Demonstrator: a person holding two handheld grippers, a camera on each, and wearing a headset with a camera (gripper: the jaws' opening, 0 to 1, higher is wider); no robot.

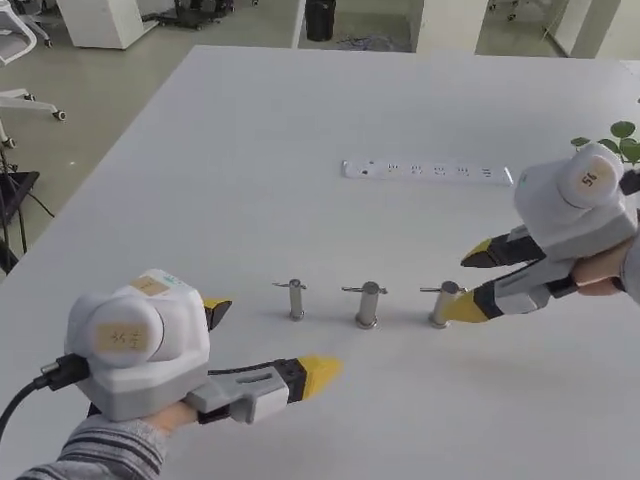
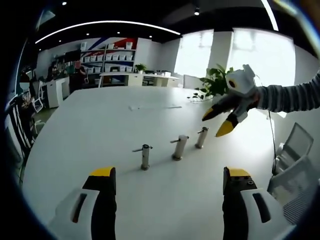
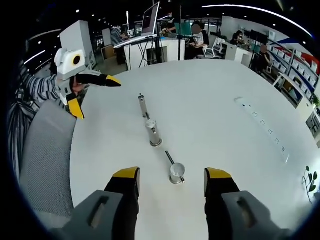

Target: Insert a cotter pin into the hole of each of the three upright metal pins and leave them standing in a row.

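The white tabletop (image 1: 200,200) carries three upright metal pins in a row, standing apart from one another: a left pin (image 1: 296,301), a middle pin (image 1: 368,306) and a right pin (image 1: 444,305). Each seems to have a thin cotter pin (image 1: 350,290) crosswise near its top. Well behind them a white power strip (image 1: 427,171) lies flat.

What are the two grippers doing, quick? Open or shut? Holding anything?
Left gripper: open, holding nothing.
Right gripper: open, holding nothing; the nearest metal pin stands by its tips.
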